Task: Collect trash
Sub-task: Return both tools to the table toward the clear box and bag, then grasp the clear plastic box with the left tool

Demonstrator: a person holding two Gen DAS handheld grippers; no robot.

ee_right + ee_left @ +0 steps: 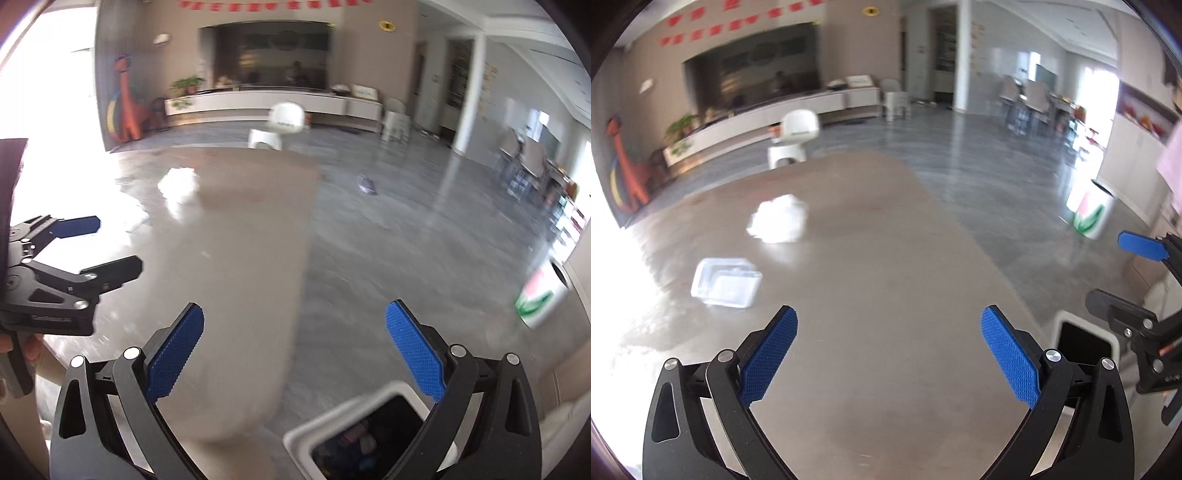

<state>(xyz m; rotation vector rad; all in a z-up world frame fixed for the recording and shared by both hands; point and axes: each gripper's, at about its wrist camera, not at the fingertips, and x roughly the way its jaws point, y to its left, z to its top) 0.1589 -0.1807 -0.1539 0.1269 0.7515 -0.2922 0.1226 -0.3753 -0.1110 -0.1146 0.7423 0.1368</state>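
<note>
On the long beige table (871, 280) lie a crumpled white plastic bag (777, 219) and a clear plastic food box (726, 282), both ahead and left of my left gripper (888, 325). That gripper is open and holds nothing. My right gripper (293, 321) is open too and carries nothing; it hangs past the table's right edge (295, 332), above a white trash bin (373, 439) with a black liner and several pieces of trash inside. The same trash bin (1082, 343) shows in the left wrist view, where the right gripper (1130, 273) appears at the right edge.
A white stool with a white round thing on it (792, 142) stands beyond the table's far end. A white bin with a green and pink print (1091, 216) stands on the grey floor at the right. A small scrap (365, 184) lies on the floor.
</note>
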